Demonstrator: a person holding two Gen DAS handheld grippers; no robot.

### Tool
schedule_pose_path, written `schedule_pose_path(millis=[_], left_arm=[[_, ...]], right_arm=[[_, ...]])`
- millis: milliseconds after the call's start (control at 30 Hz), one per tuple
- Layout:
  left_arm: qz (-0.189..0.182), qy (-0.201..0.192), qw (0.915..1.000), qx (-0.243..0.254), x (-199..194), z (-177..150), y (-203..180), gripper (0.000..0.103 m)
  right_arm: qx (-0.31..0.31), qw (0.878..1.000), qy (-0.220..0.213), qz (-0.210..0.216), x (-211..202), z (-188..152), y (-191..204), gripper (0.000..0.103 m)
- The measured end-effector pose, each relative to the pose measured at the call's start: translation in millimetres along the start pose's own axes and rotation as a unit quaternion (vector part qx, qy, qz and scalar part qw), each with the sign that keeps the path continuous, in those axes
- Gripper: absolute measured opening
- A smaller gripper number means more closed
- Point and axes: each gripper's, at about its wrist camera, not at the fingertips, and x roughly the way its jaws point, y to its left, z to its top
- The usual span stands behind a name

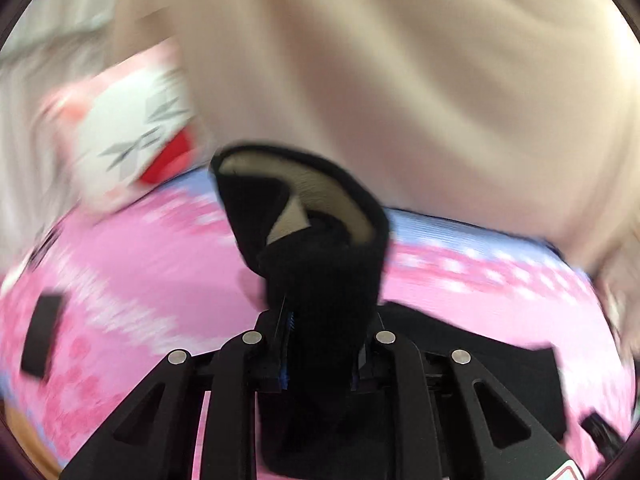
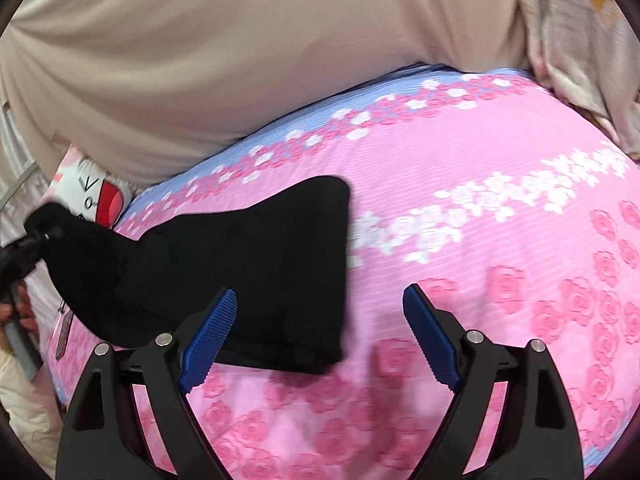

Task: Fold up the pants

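Observation:
The black pants [image 2: 248,268] lie partly folded on a pink flowered bedspread [image 2: 480,240]. My left gripper [image 1: 320,320] is shut on a bunch of the pants' fabric [image 1: 312,240], which stands up between its fingers and shows a beige inner lining. In the right wrist view that gripper [image 2: 36,240] holds the pants' left end lifted off the bed. My right gripper [image 2: 320,320] is open and empty, just above the near right edge of the pants, with its blue pads [image 2: 212,336] apart.
A person in a beige top [image 2: 240,60] stands close behind the bed. A white and red plush pillow [image 2: 92,196] lies at the bed's left end. A pale flowered cloth [image 2: 580,60] hangs at the right.

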Motion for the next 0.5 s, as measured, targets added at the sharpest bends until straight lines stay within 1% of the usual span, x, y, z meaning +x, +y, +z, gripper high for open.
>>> schedule_pose_path(millis=[33, 100, 167, 200, 267, 300, 333, 400, 433, 467, 500], left_arm=[[-0.026, 0.003, 0.9993, 0.028, -1.5, -1.5, -30.5, 0.017], [-0.077, 0.02, 0.9943, 0.071, 2.7, -12.2, -86.0, 0.017], [-0.117, 0.052, 0.9853, 0.112, 15.2, -34.1, -138.0, 0.017], [-0.129, 0.072, 0.9804, 0.131, 24.5, -48.8, -160.7, 0.018], [-0.131, 0.121, 0.9692, 0.17, 49.2, -85.8, -201.7, 0.018], [-0.125, 0.144, 0.9643, 0.184, 60.1, -102.4, -214.5, 0.018], [-0.113, 0.16, 0.9614, 0.193, 67.7, -119.2, -222.1, 0.019], [-0.089, 0.12, 0.9674, 0.205, 56.8, -126.3, -223.4, 0.022], [-0.083, 0.109, 0.9681, 0.209, 49.8, -124.8, -222.8, 0.025], [-0.09, 0.107, 0.9687, 0.205, 42.7, -119.8, -218.6, 0.034], [-0.098, 0.107, 0.9698, 0.196, 36.9, -115.4, -214.2, 0.038]], right_arm=[[0.005, 1.0, -0.003, -0.002, -2.5, 0.6, -5.2, 0.083], [0.016, 1.0, -0.008, -0.009, -9.6, 0.5, -17.9, 0.083], [0.024, 1.0, -0.008, -0.017, -14.7, -1.6, -30.0, 0.083], [0.028, 0.999, -0.008, -0.019, -16.5, -2.8, -35.1, 0.083], [0.037, 0.999, -0.006, -0.023, -18.5, -5.6, -46.2, 0.083], [0.042, 0.999, -0.004, -0.026, -20.4, -7.1, -53.7, 0.083], [0.046, 0.999, -0.003, -0.027, -22.3, -7.7, -58.5, 0.083], [0.048, 0.998, -0.004, -0.03, -28.1, -8.8, -64.6, 0.083], [0.047, 0.998, -0.004, -0.031, -29.8, -8.8, -67.0, 0.083], [0.045, 0.999, -0.004, -0.026, -30.3, -7.0, -67.9, 0.083], [0.045, 0.999, -0.003, -0.018, -28.7, -4.2, -67.9, 0.083]])
